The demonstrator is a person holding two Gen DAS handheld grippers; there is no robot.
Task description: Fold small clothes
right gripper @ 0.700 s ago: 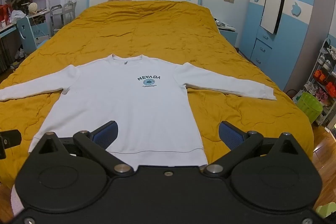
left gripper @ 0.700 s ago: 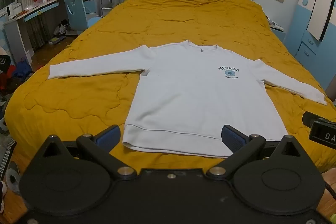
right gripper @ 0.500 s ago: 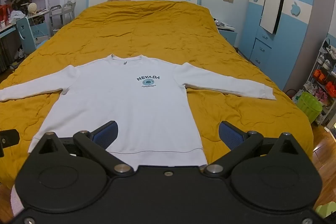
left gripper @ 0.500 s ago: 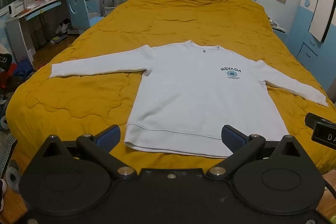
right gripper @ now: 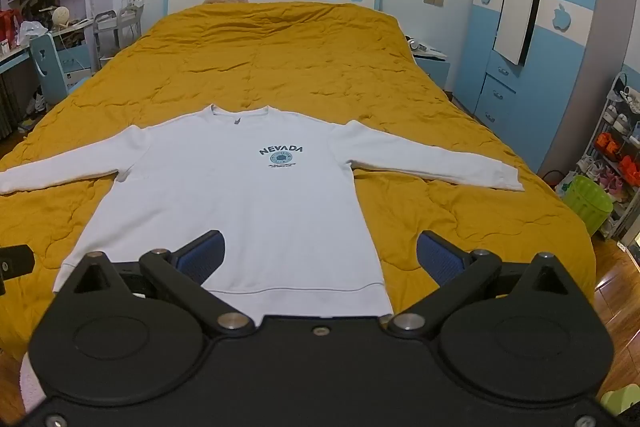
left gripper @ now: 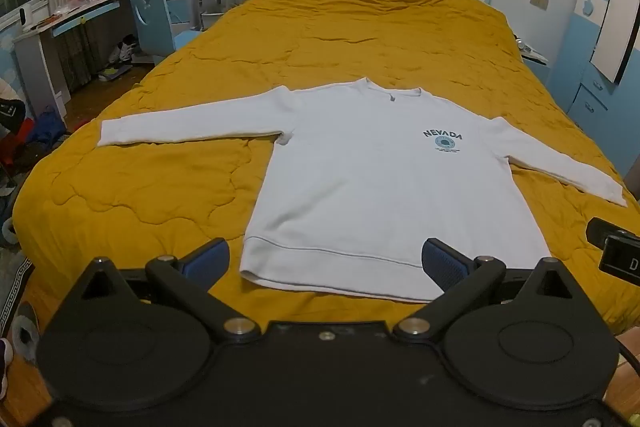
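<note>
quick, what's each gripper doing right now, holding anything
Left gripper: open, holding nothing, above the sweatshirt hem.
Right gripper: open, holding nothing.

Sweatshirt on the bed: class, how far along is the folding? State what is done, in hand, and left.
Done: the white sweatshirt lies flat on the yellow quilt, sleeves spread. In hand: nothing; left tongs and right tongs are open, empty. Left: every fold.

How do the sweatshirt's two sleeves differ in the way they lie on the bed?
In the right wrist view, the left sleeve runs out of frame at the picture's left edge; the right sleeve shows whole, cuff included. The left sleeve lies nearly level across the picture; the right sleeve slants down toward its cuff. Both are white, spread out flat on the yellow quilt, unfolded.
</note>
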